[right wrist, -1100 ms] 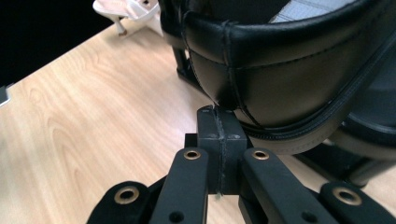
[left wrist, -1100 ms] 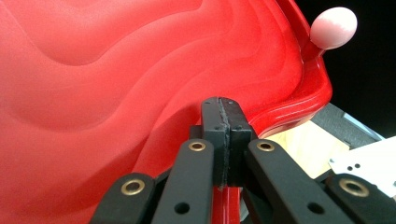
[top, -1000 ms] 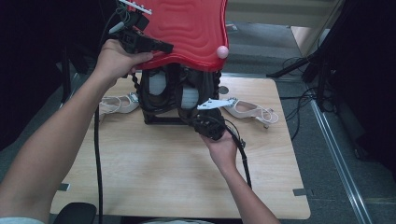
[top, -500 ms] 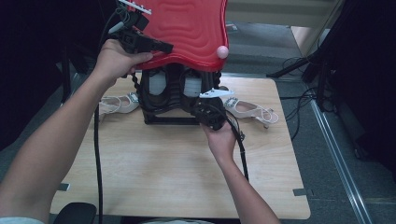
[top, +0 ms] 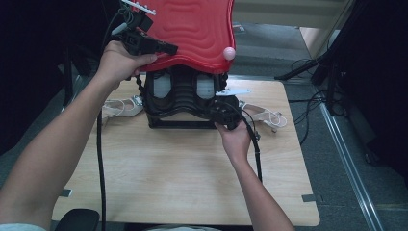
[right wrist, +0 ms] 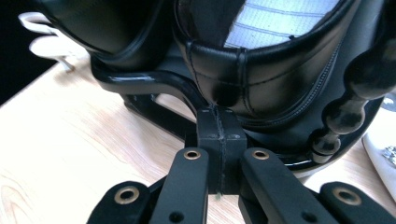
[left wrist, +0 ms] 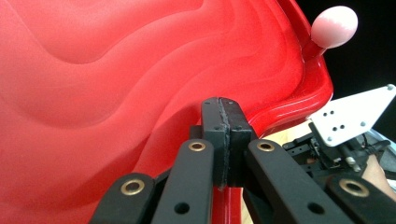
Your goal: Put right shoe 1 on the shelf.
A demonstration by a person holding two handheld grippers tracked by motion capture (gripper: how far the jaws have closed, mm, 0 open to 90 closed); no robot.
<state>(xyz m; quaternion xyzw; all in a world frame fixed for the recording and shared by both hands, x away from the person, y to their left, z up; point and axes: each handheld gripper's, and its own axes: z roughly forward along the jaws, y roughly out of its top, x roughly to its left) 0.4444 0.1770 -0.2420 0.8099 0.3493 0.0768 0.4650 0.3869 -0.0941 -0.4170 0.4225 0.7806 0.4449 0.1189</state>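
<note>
The worktop [top: 183, 183] carries a black rack [top: 180, 124] at its 12 o'clock edge. A red lid [top: 192, 29] is tipped up over the rack.

My left gripper [top: 168, 48] sits on the lid's lower rim at about 7 o'clock, fingers pressed flat together [left wrist: 223, 105]. A strip of red runs under them, but I cannot tell whether the rim is actually pinched. If it is only propped, my worry is the lid dropping onto the right gripper below.

Inside the rack are two black shoes [top: 185, 91]. My right gripper [top: 219, 108] is at their 4 o'clock, fingers fully closed with nothing between them [right wrist: 219, 114], nose just at the nearer shoe's heel. Shut like this it can only shove, so pushing on may skid the rack towards 12 o'clock and off the worktop.

The beaded post beside the heel could also snag the gripper. A pale sandal [top: 118, 107] lies at the rack's 9 o'clock and another [top: 264, 115] at 3 o'clock, where the trailing cable could drag it. The pink knob [top: 229, 53] on the lid's 4 o'clock corner could catch something if the lid swings.
</note>
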